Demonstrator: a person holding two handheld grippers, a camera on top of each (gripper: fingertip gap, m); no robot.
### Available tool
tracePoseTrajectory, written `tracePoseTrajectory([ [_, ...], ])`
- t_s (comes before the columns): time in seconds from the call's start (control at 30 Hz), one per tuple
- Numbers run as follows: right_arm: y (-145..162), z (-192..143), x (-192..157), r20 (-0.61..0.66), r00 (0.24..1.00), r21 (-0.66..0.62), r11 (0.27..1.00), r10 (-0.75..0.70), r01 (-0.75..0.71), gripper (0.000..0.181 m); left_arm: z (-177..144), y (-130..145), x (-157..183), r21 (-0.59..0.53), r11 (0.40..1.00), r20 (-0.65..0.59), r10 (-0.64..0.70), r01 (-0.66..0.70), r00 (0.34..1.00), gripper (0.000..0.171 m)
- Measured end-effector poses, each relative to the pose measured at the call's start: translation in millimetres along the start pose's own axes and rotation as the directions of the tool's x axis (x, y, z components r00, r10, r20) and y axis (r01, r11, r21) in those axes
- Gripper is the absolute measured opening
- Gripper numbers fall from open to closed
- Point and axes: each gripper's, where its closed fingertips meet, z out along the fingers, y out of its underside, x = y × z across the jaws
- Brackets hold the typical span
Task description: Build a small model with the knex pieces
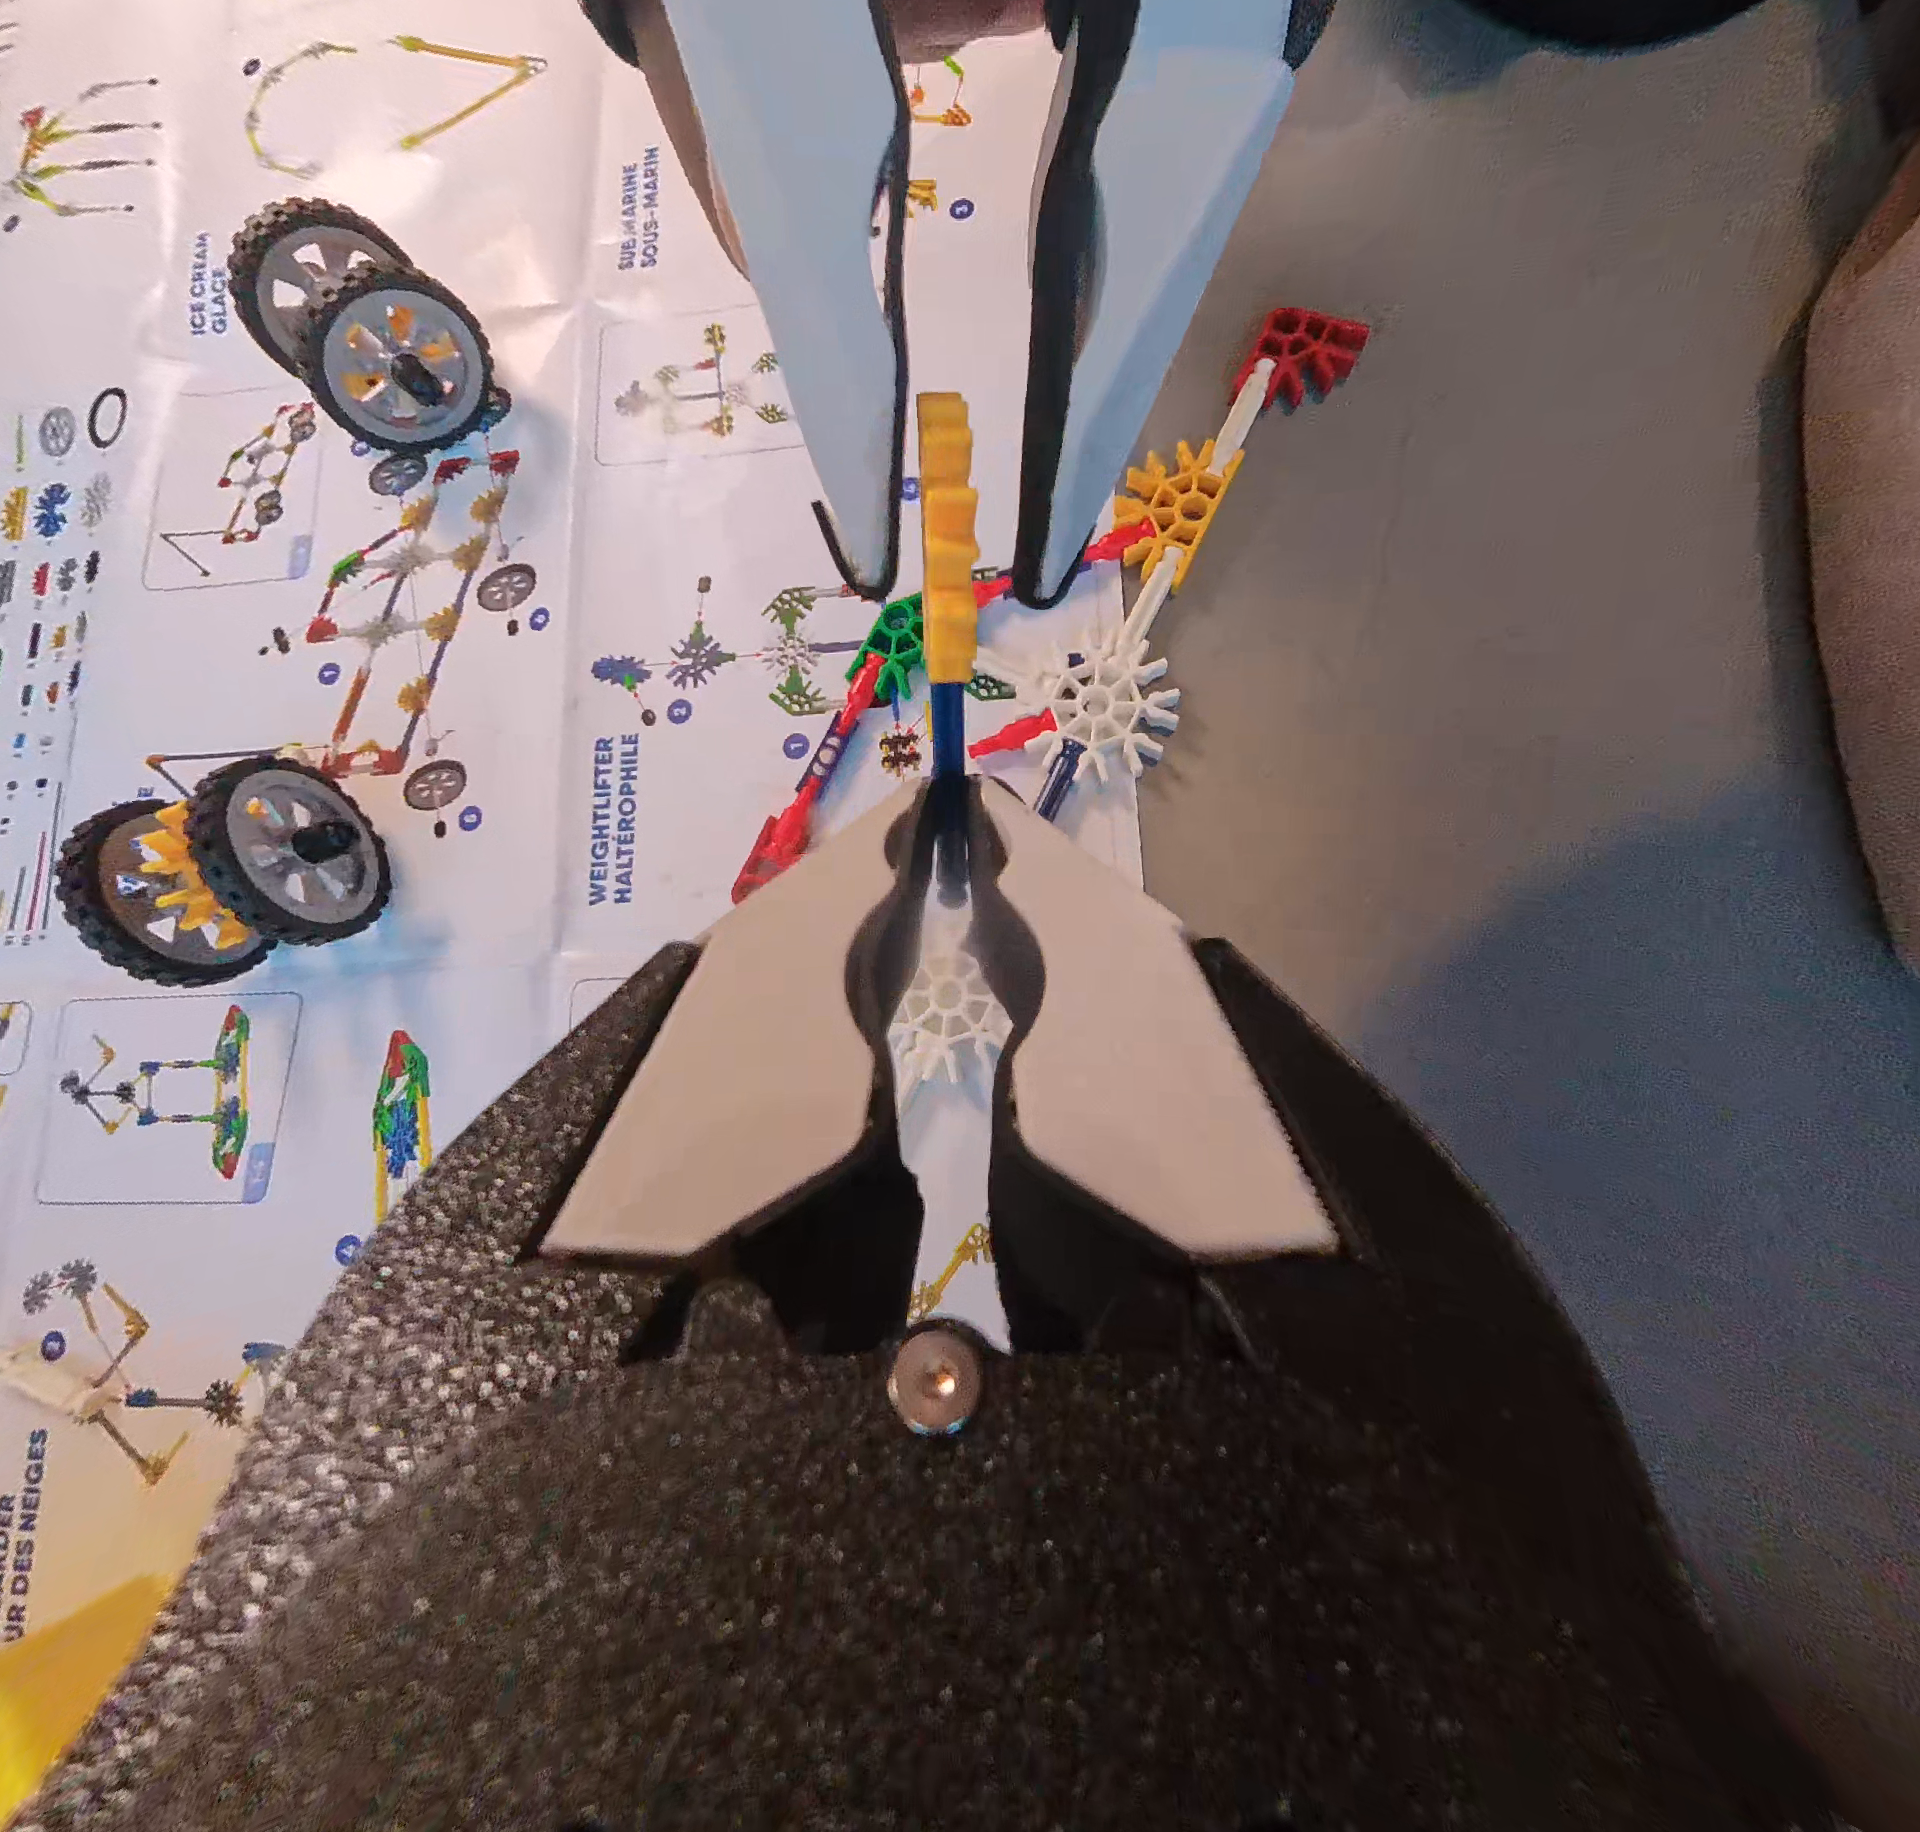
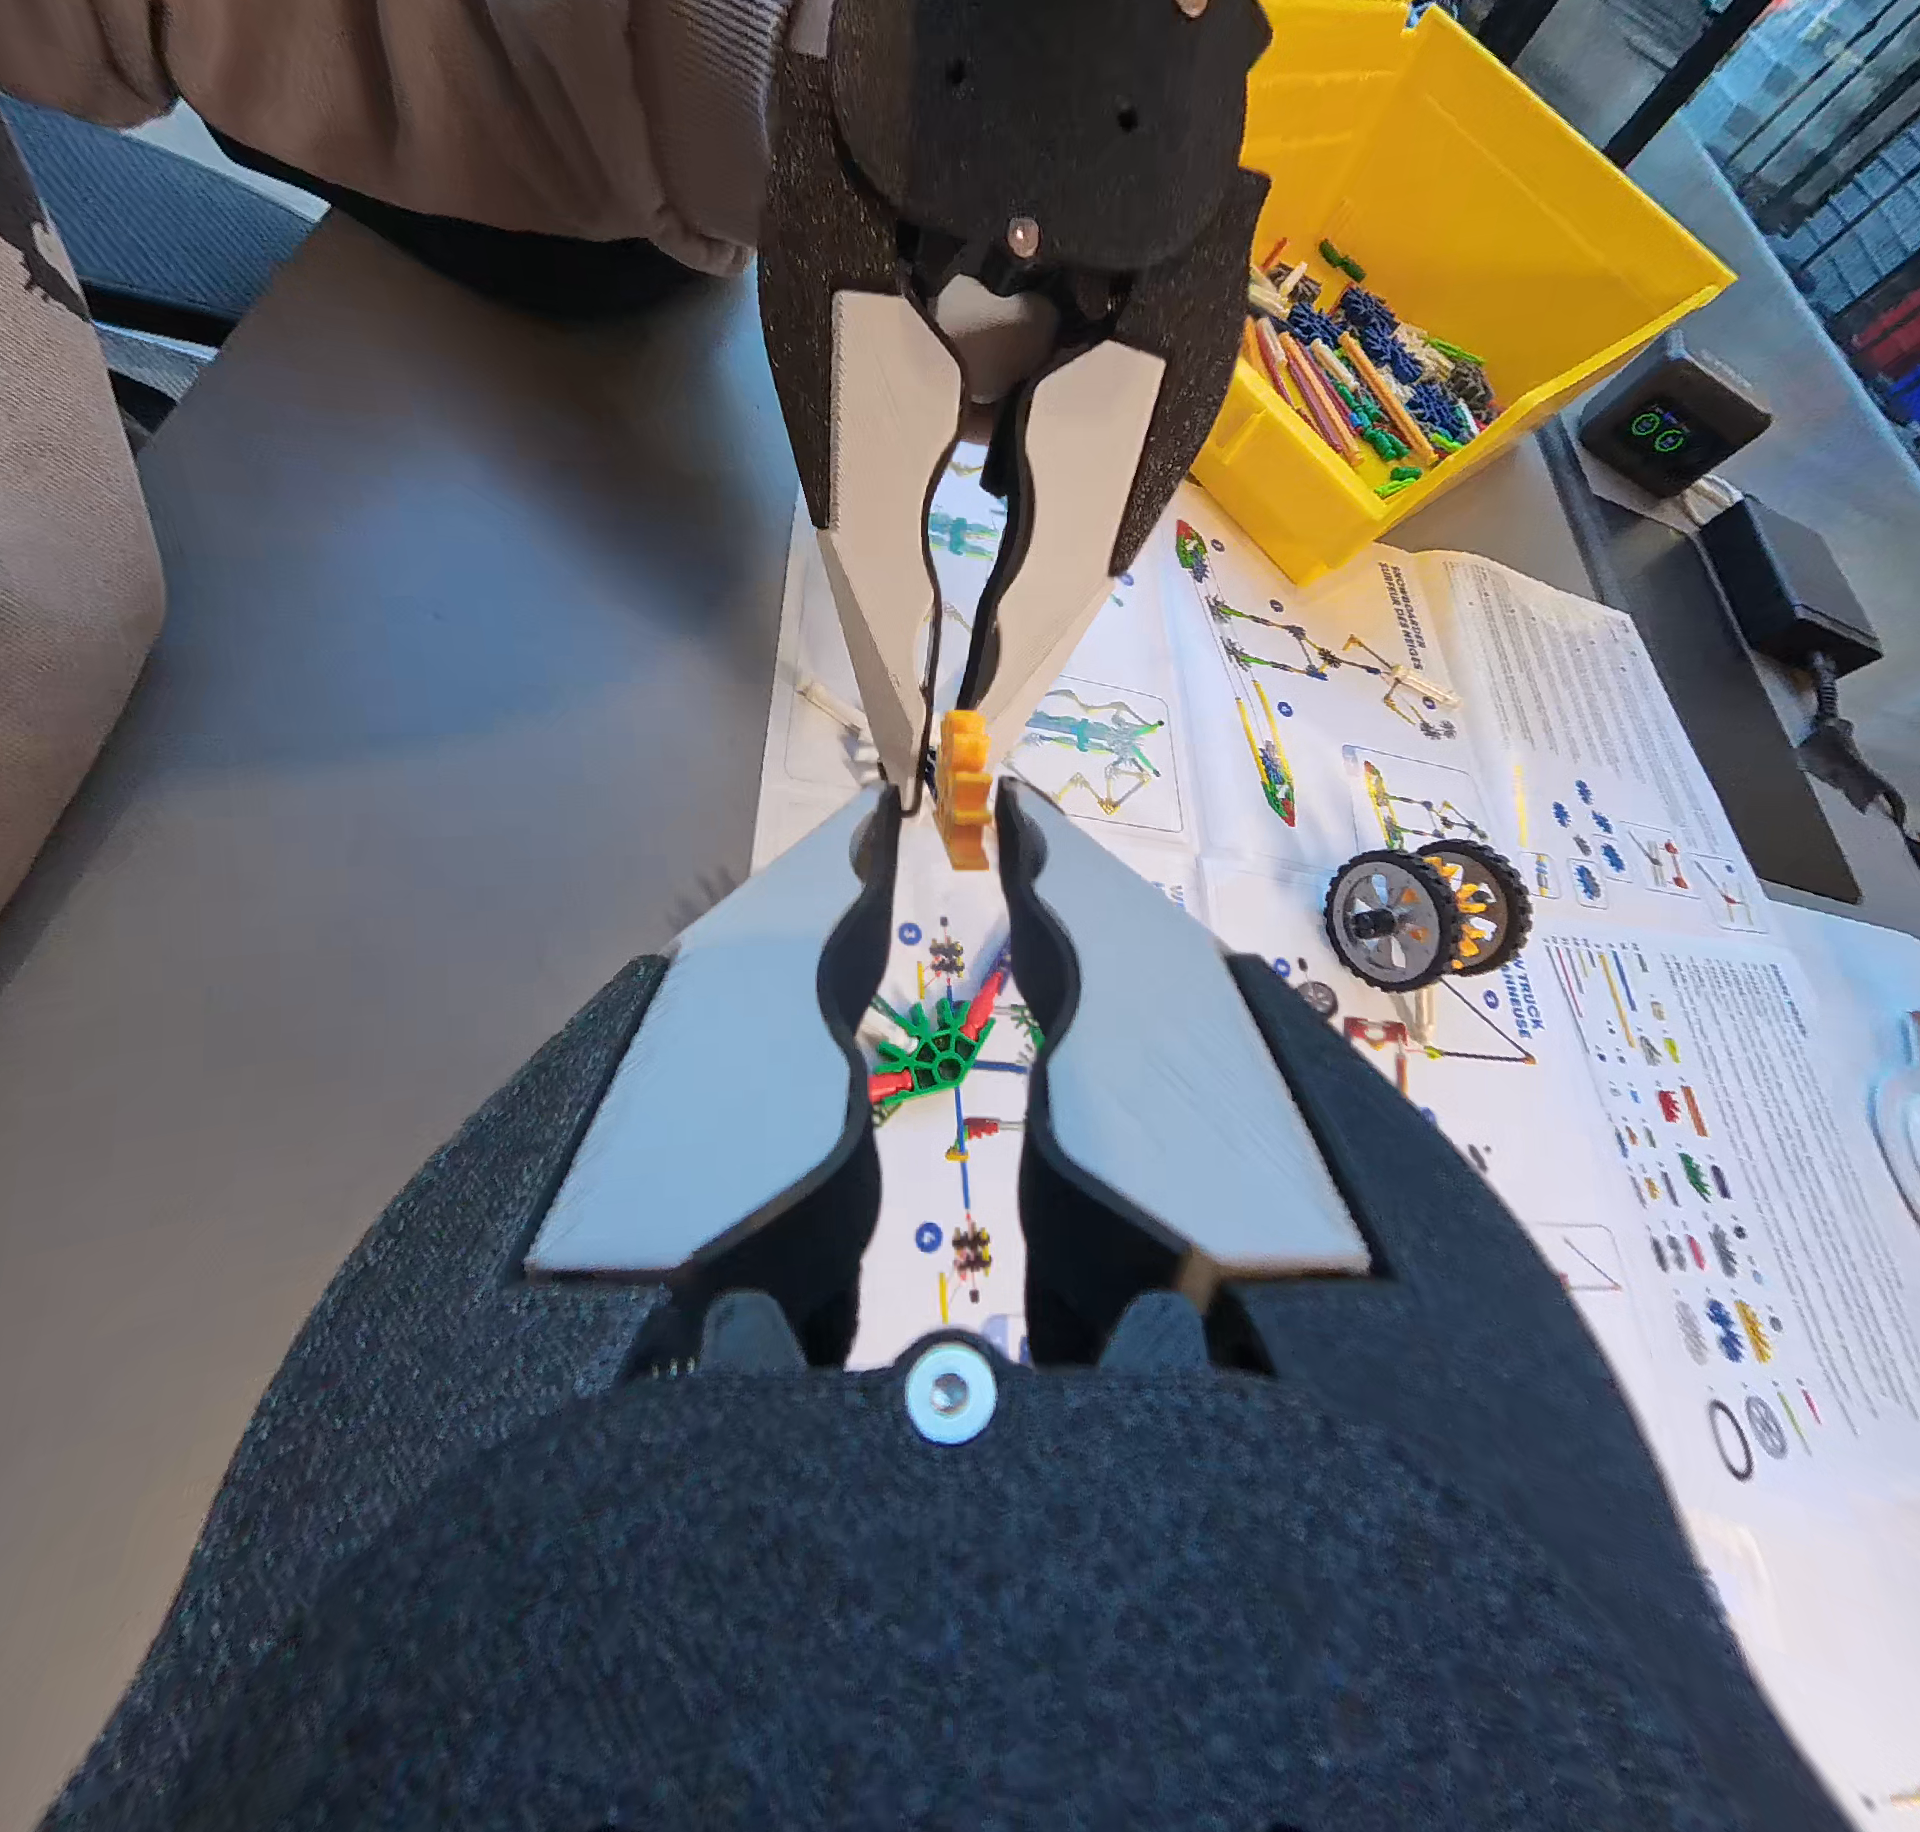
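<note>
The left tongs (image 1: pixel 948 806) have a rough, speckled black plastic body, smooth matt pale fingers (image 1: pixel 769 1034) and one shiny metal screw (image 1: pixel 935 1377). The yellow gear (image 1: pixel 948 525) and blue rod (image 1: pixel 945 733) are glossy moulded plastic. The instruction sheet (image 1: pixel 499 255) is creased, slightly shiny paper. The wheels (image 1: pixel 364 328) carry knobbly black rubber-like tyres. The tabletop (image 2: pixel 416 587) looks smooth and matt grey. The yellow bin (image 2: pixel 1455 172) is smooth plastic.

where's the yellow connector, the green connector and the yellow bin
yellow connector (image 1: pixel 948 525), left wrist view, on its toothed edge
green connector (image 2: pixel 935 1047), right wrist view, on its hub
yellow bin (image 2: pixel 1475 161), right wrist view, on its inner wall
</note>
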Motion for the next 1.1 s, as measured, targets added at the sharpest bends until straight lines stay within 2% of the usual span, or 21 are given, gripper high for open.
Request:
tracePoseTrajectory([
  [0.1,2,3,-2,0.005,1.0,-0.008,1.0,-0.008,0.008,0.007,3,5,1,-0.021,1.0,-0.009,0.002,-0.002,1.0,0.002],
  [0.23,5,3,-1,0.018,0.999,-0.02,0.999,0.033,-0.032,0.004,4,6,-3,0.003,1.0,0.007,-0.009,0.009,1.0,0.003],
  [0.37,-4,-6,20,-0.033,0.982,0.1,0.979,0.184,-0.18,0.003,-8,-12,-19,0.203,0.976,0.036,-0.085,0.076,0.996,0.006],
  [0.43,-7,-9,27,-0.037,0.967,0.162,0.956,0.254,-0.245,0.003,-12,-24,-23,0.271,0.961,0.075,-0.075,0.052,0.994,0.018],
  [0.5,-9,-8,26,-0.018,0.962,0.179,0.948,0.271,-0.264,0.003,-10,-26,-24,0.26,0.966,0.131,-0.032,-0.003,0.991,0.004],
  [0.6,-13,-7,19,0.027,0.962,0.186,0.944,0.273,-0.274,0.003,-12,-26,-17,0.255,0.966,0.094,0.01,-0.034,0.996,0.002],
  [0.67,-17,-6,10,0.071,0.964,0.183,0.947,0.255,-0.264,0.003,-15,-25,-8,0.242,0.968,0.046,0.059,-0.068,0.997,0.002],
  [0.77,-13,0,-9,0.147,0.971,0.108,0.973,0.186,-0.203,0.003,-7,-15,9,0.143,0.977,-0.041,0.163,-0.156,0.986,0.001],
  [0.87,-10,2,-22,0.257,0.948,0.061,0.975,0.189,-0.212,0.003,-1,-9,20,0.068,0.969,-0.121,0.243,-0.236,0.962,0.001],
  [0.9,-12,-1,-33,0.341,0.923,0.049,0.977,0.179,-0.208,0.001,1,-13,13,0.056,0.966,-0.09,0.255,-0.251,0.963,0.002],
  [0.93,-15,-4,-68,0.521,0.829,-0.009,0.972,0.203,-0.233,0.002,-3,-21,0,0.066,0.96,-0.048,0.275,-0.272,0.96,0.002],
  [0.97,-10,2,-100,0.602,0.78,-0.062,0.984,0.171,-0.168,0.003,-12,-33,-12,0.099,0.959,-0.033,0.269,-0.264,0.963,0.001],
  [1.0,4,12,-113,0.578,0.812,-0.091,0.995,0.085,-0.039,0.003,-21,-46,-14,0.127,0.953,-0.057,0.283,-0.274,0.957,0.001],
  [1.03,-4,15,-105,0.547,0.832,-0.053,0.996,0.093,-0.076,0.003,-24,-53,-11,0.108,0.942,-0.08,0.326,-0.317,0.942,0.002],
  [1.07,-18,10,-84,0.535,0.828,-0.01,0.982,0.166,-0.19,0.003,-22,-57,-9,0.082,0.931,-0.087,0.363,-0.356,0.928,0.002],
  [1.1,-26,0,-68,0.534,0.825,0.017,0.974,0.184,-0.228,0.003,-21,-59,-10,0.077,0.932,-0.083,0.361,-0.355,0.929,0.002],
])
